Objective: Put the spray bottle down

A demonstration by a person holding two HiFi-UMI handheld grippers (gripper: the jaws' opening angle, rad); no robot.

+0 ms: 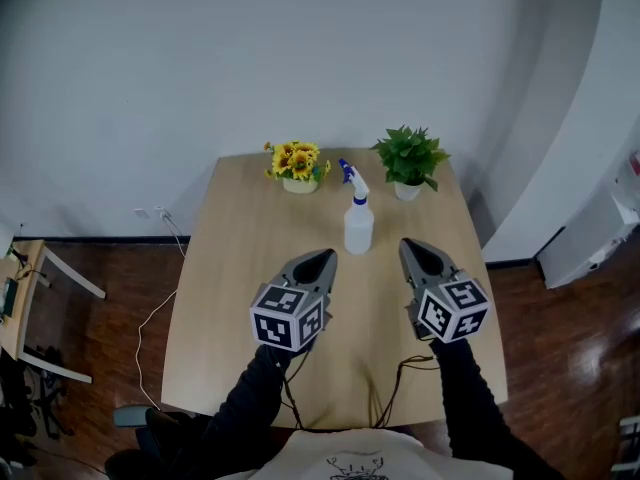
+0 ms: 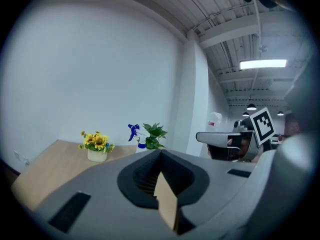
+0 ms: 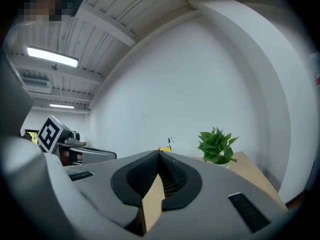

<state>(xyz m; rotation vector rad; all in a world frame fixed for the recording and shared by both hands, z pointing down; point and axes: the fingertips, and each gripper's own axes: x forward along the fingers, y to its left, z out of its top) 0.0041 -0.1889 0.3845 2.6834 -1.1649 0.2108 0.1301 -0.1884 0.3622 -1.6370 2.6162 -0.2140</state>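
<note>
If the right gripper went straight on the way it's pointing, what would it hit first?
Probably the spray bottle: seen from the right gripper, its nozzle shows almost dead ahead, just above the shut jaws. It might narrowly pass it.

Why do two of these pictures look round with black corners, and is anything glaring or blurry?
Left gripper view: a wide-angle lens bows the wall and blackens the corners; the ceiling light burns out white. Right gripper view: same round bending, with a glaring light strip. Head view: dimmer, even light, little bending; the spray bottle and table look sharp.
</note>
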